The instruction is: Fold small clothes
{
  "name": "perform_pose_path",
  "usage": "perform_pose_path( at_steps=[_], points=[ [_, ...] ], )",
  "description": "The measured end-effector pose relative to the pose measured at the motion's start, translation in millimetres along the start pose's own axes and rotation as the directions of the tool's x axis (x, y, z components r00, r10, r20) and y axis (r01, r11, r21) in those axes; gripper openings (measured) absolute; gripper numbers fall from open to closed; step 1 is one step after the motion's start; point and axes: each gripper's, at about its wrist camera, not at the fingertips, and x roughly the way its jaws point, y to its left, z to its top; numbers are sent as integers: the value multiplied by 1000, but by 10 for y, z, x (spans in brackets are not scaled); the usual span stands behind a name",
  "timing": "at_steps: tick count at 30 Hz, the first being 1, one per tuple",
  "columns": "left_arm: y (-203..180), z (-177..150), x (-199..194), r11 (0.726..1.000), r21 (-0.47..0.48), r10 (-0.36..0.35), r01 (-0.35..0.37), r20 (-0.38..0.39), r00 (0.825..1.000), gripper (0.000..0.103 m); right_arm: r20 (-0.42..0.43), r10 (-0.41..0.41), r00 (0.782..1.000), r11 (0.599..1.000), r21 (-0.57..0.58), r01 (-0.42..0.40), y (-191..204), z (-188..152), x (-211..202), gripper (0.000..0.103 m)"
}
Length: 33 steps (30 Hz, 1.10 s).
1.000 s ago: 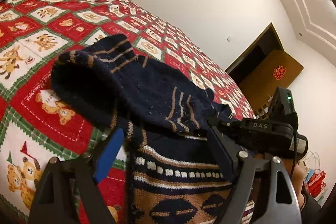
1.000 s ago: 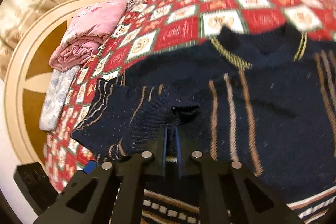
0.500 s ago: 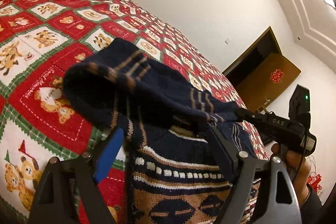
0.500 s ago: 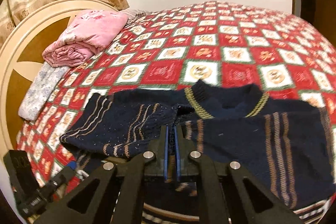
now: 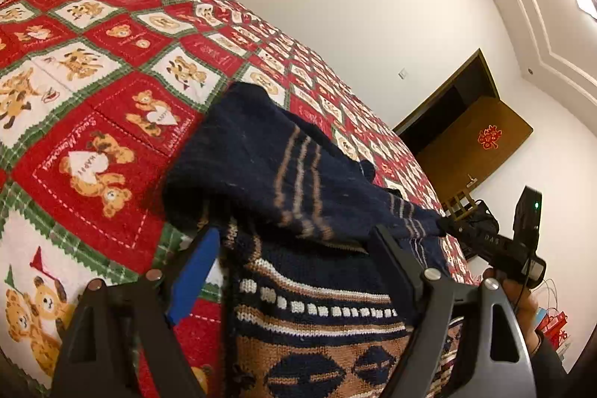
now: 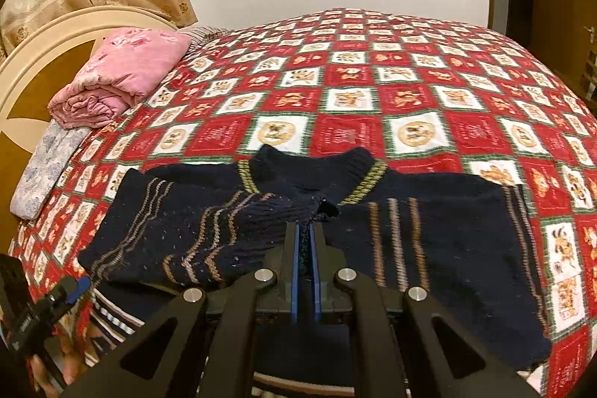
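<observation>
A bed (image 6: pixel 410 69) covered by one red, white and green teddy-bear quilt carries a single navy knitted sweater (image 6: pixel 429 241) with tan stripes, spread flat near the foot edge with its collar toward the far side; one folded pink duvet (image 6: pixel 123 77) lies by the headboard, well apart from it. One sleeve (image 6: pixel 179 230) is lifted across the sweater's body, its cuff pinched between the closed jaws of the right hand-held gripper (image 6: pixel 306 237), which has only a thin fold of knit between its pads. The left hand-held gripper (image 5: pixel 294 271) hovers with its jaws wide apart over the patterned hem, one blue-padded finger to each side, gripping nothing; whether it touches the cloth cannot be told. The step in hand appears to be folding the sleeve inward over the chest. Done well, that would mean carrying the cuff straight across so the sleeve lies flat and parallel to the hem, keeping the shoulder crease along the side seam, lowering it before letting go so the loose knit does not bunch, and using the free gripper to steady the body of the garment. Counted: one sweater, two sleeves (the other lying out flat), two grippers, one duvet.
</observation>
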Motion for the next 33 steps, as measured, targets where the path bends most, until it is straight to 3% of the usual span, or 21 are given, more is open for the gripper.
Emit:
perform_pose_path(
  at_steps=[14, 21, 28, 30, 33],
  points=[
    [5, 0, 18, 1000, -13, -3, 3, -6, 1000, 85, 4, -125, 992, 992, 26, 124, -517, -94, 48, 5],
    [11, -6, 25, 1000, -16, 0, 0, -12, 1000, 85, -102, -218, 971, 974, 42, 223, -780, -340, 366, 5],
    [12, -6, 54, 1000, -14, 1, -1, -34, 999, 85, -66, -207, 976, 972, 102, 213, -981, -387, 184, 5],
    [2, 2, 1, 999, -14, 31, -32, -19, 999, 85, -30, -175, 984, 975, 134, 177, -950, -337, 61, 6],
    [-103, 147, -172, 998, -1, 68, -69, 35, 997, 85, -13, -97, 995, 991, 89, 97, -733, -253, 9, 8]
  ],
)
